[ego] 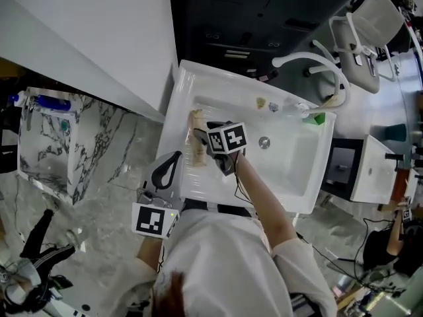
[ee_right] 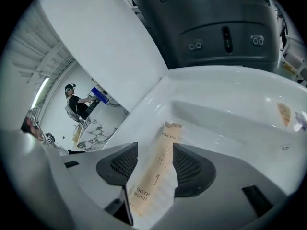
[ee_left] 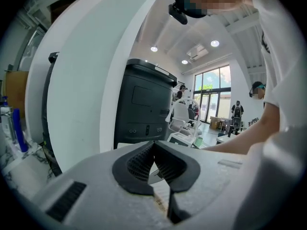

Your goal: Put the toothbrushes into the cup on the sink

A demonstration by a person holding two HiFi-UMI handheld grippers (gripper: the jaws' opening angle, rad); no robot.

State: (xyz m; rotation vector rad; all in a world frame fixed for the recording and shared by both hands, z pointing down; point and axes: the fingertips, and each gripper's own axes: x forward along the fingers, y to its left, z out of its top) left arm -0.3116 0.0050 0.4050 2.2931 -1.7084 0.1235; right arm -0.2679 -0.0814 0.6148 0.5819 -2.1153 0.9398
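- Lying along the left rim of the sink [ego: 301, 170], a paper-wrapped toothbrush [ee_right: 165, 138] sits between the wide-apart jaws of the right gripper [ee_right: 155, 150], not gripped.
- The left gripper [ee_left: 154, 147] has its jaws closed together, apparently empty.
- No cup can be made out, so the task seems barely begun.

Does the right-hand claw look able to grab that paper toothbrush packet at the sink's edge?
Probably yes. The right gripper has its jaws open, with the toothbrush packet lying between them at the edge of the sink. Nothing blocks it, though the pads aren't pressing it yet.
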